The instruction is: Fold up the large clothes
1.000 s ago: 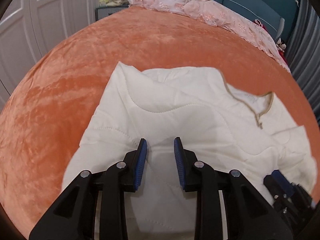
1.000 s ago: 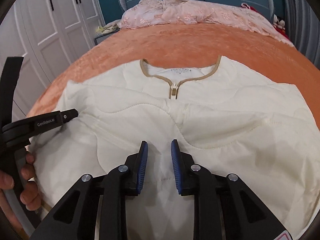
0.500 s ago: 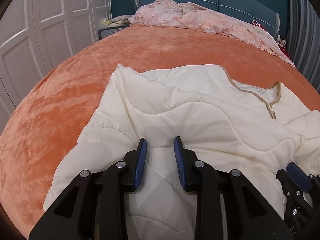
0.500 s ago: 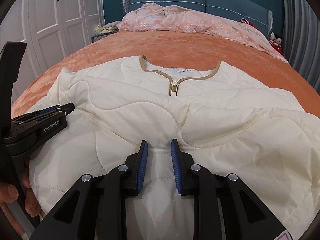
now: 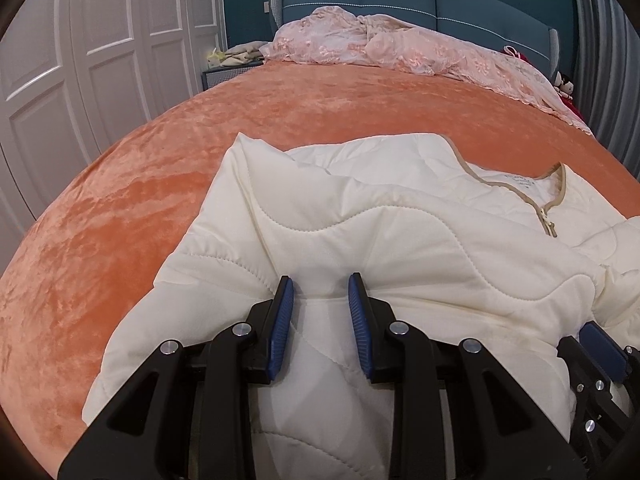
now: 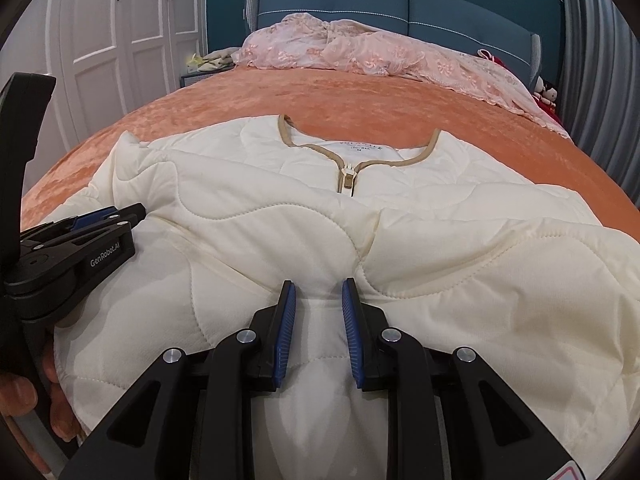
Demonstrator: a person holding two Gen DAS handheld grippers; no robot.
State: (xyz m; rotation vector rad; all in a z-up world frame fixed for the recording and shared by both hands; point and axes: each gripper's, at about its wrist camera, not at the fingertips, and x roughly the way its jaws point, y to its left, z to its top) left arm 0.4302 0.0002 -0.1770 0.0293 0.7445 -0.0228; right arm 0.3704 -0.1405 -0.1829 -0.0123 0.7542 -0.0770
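A cream quilted jacket (image 5: 400,232) with tan neck trim and a zip lies on the orange bedspread (image 5: 160,168), collar toward the headboard. My left gripper (image 5: 320,312) is shut on a bunched fold of its near hem, on the left side. My right gripper (image 6: 319,312) is shut on a fold of the same hem, nearer the middle. The jacket (image 6: 300,216) fills the right wrist view, zip pull (image 6: 347,180) at centre. The left gripper (image 6: 80,240) shows at that view's left edge, the right gripper (image 5: 600,344) at the left view's lower right.
A pink lace cover (image 6: 380,48) lies bunched along the blue headboard (image 6: 400,4). White wardrobe doors (image 5: 80,60) stand to the left. A bedside stand with cloth (image 5: 228,64) is at the far left corner. Grey curtains (image 6: 600,80) hang on the right.
Both grippers have lifted the jacket's near hem and pulled it toward me. The fabric bunches higher and the view tilts up toward the headboard. Both grips are unchanged.
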